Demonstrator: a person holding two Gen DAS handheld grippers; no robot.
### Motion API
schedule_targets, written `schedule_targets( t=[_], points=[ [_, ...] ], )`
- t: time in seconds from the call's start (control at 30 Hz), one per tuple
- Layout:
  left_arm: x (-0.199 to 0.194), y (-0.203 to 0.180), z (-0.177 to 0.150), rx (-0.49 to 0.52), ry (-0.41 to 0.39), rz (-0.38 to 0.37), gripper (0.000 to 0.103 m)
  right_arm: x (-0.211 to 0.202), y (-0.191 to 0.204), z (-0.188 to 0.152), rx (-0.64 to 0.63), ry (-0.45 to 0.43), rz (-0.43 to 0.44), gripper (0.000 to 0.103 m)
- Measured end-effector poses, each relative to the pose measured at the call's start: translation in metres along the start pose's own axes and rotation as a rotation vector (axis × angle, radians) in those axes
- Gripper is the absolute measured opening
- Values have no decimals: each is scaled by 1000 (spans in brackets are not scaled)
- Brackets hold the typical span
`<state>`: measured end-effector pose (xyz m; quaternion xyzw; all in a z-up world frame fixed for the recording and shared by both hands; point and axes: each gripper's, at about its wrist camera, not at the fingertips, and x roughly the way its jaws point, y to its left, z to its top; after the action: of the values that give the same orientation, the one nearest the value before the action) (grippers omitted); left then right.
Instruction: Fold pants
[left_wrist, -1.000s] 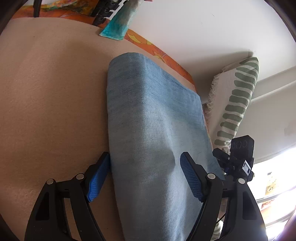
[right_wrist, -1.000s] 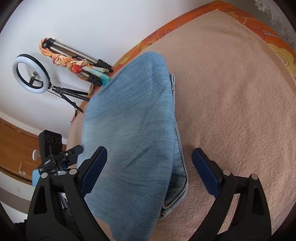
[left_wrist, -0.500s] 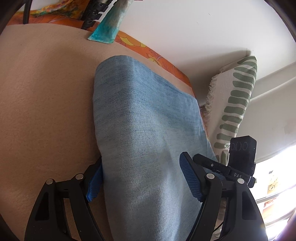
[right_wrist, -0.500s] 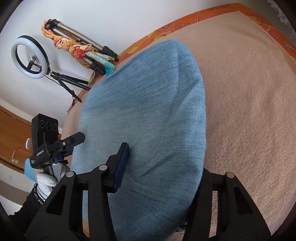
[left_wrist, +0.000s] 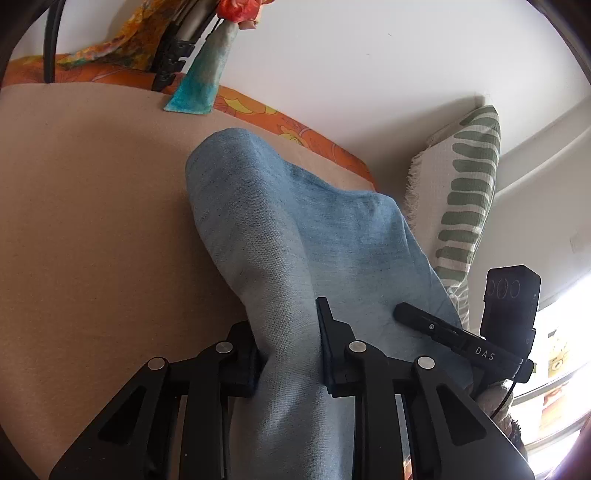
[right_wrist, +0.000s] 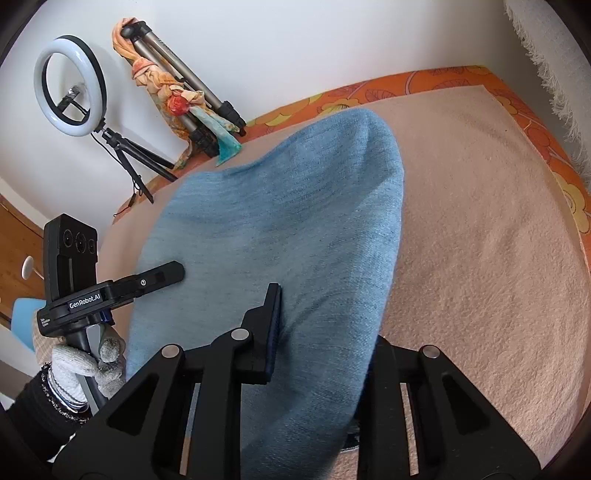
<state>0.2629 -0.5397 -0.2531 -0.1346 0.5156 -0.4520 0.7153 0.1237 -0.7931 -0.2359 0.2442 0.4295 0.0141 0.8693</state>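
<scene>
The folded light-blue denim pants lie on the beige blanket and are lifted at the near end. My left gripper is shut on one near corner of the pants. My right gripper is shut on the other near corner of the pants, its right finger hidden under the cloth. The far fold of the pants still rests on the blanket. The left gripper also shows in the right wrist view, the right one in the left wrist view.
A ring light and a tripod draped with a colourful scarf stand by the white wall. A white cushion with green stripes leans at the bed's corner. An orange flowered sheet borders the blanket.
Both grippers have closed on the near edge of the pants and raised it; the denim now bunches between the fingers and its far end has lifted into a hump.
</scene>
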Motion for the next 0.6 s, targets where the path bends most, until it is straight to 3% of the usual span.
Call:
schedule_targets(
  t=[0.27, 0.6],
  points=[
    [-9, -20, 12, 47, -27, -43, 20, -31, 23, 11, -94, -77, -35, 21],
    [10, -52, 56, 125, -77, -40, 20, -49, 23, 64, -161, -154, -122, 21]
  ],
)
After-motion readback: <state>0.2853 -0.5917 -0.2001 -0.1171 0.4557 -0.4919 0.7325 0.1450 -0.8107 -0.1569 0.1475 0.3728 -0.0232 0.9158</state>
